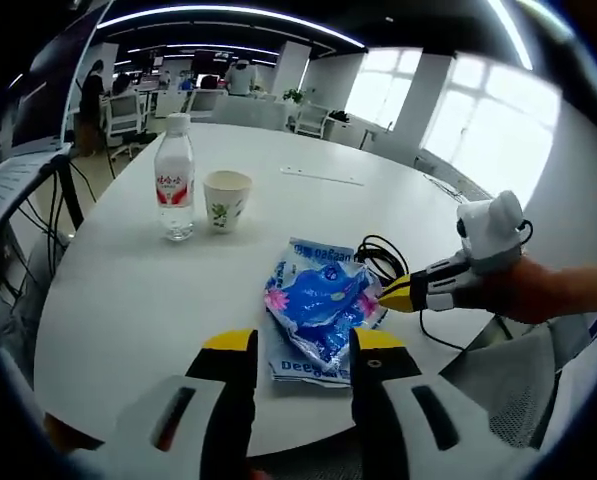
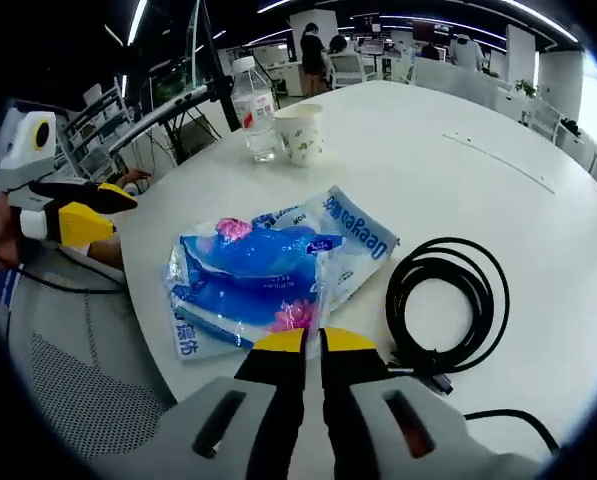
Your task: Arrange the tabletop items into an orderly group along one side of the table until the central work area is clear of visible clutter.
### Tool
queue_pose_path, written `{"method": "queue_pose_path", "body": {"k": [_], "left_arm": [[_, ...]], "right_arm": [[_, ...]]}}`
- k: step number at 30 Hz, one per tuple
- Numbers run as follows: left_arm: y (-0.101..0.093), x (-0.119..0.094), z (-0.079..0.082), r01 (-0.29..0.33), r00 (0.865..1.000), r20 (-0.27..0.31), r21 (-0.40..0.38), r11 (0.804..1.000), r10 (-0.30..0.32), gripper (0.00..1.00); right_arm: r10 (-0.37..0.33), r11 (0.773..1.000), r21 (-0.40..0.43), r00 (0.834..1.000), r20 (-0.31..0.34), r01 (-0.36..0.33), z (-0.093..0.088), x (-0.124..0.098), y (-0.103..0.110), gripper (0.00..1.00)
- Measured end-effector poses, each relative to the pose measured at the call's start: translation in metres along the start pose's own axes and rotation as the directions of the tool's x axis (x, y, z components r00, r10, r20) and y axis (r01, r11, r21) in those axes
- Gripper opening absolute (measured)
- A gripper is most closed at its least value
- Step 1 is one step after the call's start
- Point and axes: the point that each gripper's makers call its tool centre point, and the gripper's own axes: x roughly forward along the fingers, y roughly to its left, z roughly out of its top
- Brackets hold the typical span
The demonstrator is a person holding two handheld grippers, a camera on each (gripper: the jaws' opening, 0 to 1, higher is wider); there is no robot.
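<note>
- Left gripper view: the left hand-held gripper (image 1: 303,350) hangs with jaws apart just short of the blue tissue pack (image 1: 320,312), which lies at the counter (image 1: 128,310) edge. The water bottle (image 1: 175,180) and paper cup (image 1: 226,200) stand together beyond the pack.
- Right gripper view: the right hand-held gripper (image 2: 313,343) looks pinched onto the pack's edge, with the black cable coil (image 2: 446,300) just beside the pack. A pull could slide the pack off the edge. Its print is partly legible, the brand unclear.

Lettering on the blue tissue pack (image 1: 318,310) is partly obscured by crumpled wrapping at lower centre; its near edge is hidden behind the right gripper (image 2: 312,342). Bottle (image 1: 175,178) label print is too small to be read.
</note>
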Motion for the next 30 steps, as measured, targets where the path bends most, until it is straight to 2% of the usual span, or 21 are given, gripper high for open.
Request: {"method": "queue_pose_path", "body": {"k": [14,20,27,30], "left_arm": [[0.009,0.008,-0.007,-0.003,0.999,-0.036,0.012,1.000,0.004,0.35],[0.011,0.017,-0.014,0.007,0.997,-0.079,0.017,1.000,-0.006,0.34],[0.008,0.021,-0.013,0.020,0.996,-0.081,0.009,1.000,-0.019,0.34],[0.007,0.021,-0.012,0.024,0.997,-0.078,0.005,1.000,-0.023,0.35]], "right_arm": [[-0.002,1.000,-0.029,1.000,-0.007,0.001,0.008,-0.004,-0.005,0.12],[0.003,0.999,-0.033,1.000,-0.003,-0.003,0.014,-0.003,-0.008,0.12],[0.024,0.999,-0.026,1.000,-0.015,-0.025,0.017,0.006,-0.006,0.13],[0.017,1.000,-0.024,1.000,-0.022,-0.018,0.017,0.010,-0.008,0.10]]}}
